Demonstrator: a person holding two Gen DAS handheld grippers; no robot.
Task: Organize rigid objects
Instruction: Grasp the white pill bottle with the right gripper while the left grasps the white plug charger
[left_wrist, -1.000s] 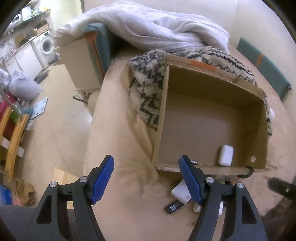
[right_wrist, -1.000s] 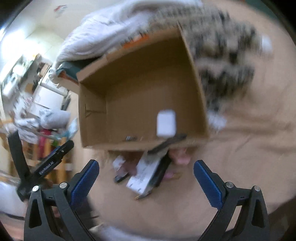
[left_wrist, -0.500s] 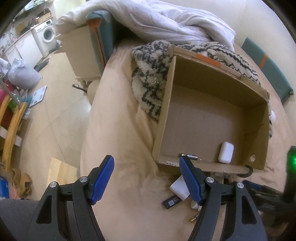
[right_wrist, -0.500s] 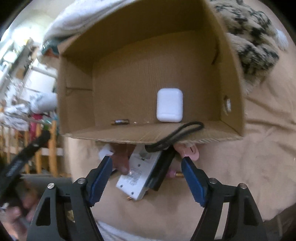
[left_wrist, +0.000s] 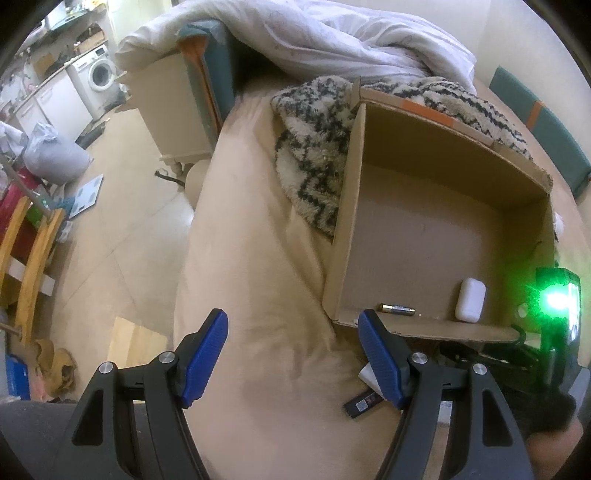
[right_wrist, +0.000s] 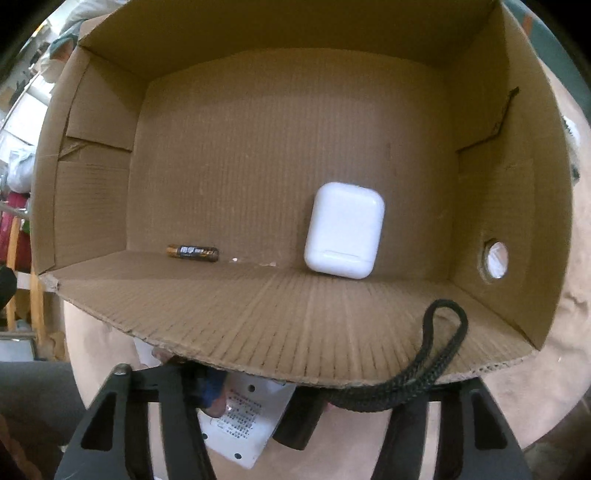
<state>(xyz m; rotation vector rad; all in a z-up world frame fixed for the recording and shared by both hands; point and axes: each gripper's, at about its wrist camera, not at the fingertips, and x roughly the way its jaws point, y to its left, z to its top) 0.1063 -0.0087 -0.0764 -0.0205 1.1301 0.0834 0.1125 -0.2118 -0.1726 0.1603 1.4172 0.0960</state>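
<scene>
The right gripper (right_wrist: 280, 398) has descended, jaws closing around the white adapter (right_wrist: 243, 421) and black device (right_wrist: 299, 424) beneath the cardboard box (right_wrist: 295, 325) flap, so a double grasp may slip; left gripper (left_wrist: 291, 354) released.

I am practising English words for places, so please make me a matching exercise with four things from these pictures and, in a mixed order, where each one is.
Things:
1. battery
2. white earbud case
3. black cord loop
4. patterned blanket

Places:
A. draped over the near wall of the cardboard box
B. outside the box, against its far left side
C. on the box floor, left part
D. on the box floor, right of the battery

Pairs: 1-C, 2-D, 3-A, 4-B
</scene>
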